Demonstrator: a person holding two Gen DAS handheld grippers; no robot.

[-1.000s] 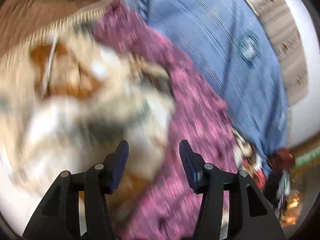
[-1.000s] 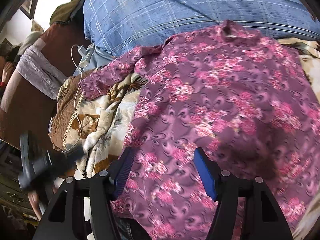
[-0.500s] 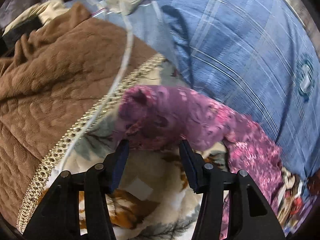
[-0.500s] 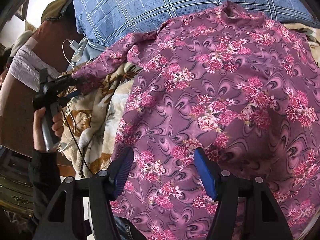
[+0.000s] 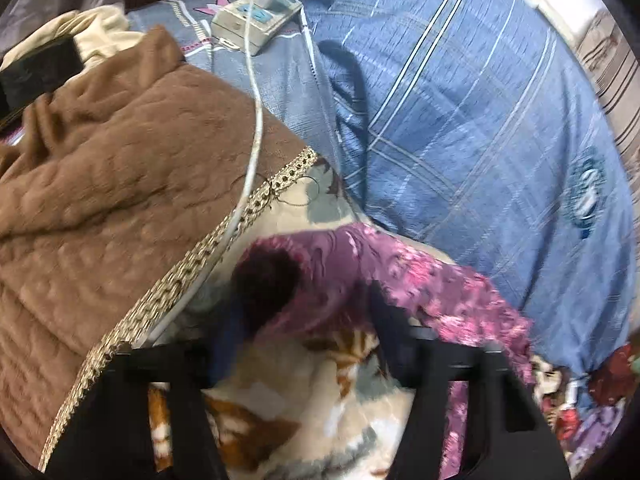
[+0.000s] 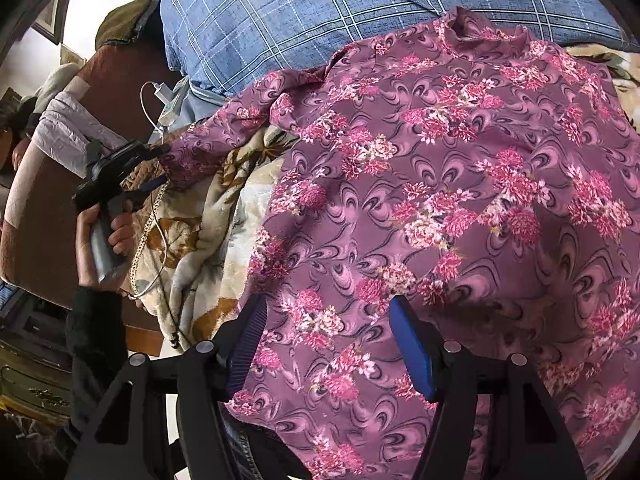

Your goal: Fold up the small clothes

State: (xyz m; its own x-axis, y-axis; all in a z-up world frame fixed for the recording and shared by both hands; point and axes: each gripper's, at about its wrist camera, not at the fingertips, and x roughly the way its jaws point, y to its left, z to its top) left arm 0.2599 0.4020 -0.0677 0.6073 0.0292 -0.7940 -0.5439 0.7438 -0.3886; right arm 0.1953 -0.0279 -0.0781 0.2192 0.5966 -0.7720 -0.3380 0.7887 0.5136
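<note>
The purple floral top (image 6: 460,200) lies spread face up on the bed, collar toward the blue plaid pillow (image 6: 320,12), its sleeve (image 5: 360,272) trailing out over the cream blanket (image 5: 320,400). I judge this is the first fold: taking the sleeve end to bring it in across the body. My left gripper (image 5: 304,320) is at the cuff, jaws wide apart on either side of it; the view is smeared, so I cannot say whether the pads touch the cloth, and nothing is clamped yet. My right gripper (image 6: 332,344) hangs over the hem side of the top, jaws wide open and holding nothing. Next I would need to close the left jaws on the cuff alone, missing the blanket under it and the white cable (image 5: 252,140) beside it on the brown quilt (image 5: 120,200). Compared with half a second ago, the left gripper has pushed forward so the cuff now sits between its fingers; the right has edged nearer the top.
</note>
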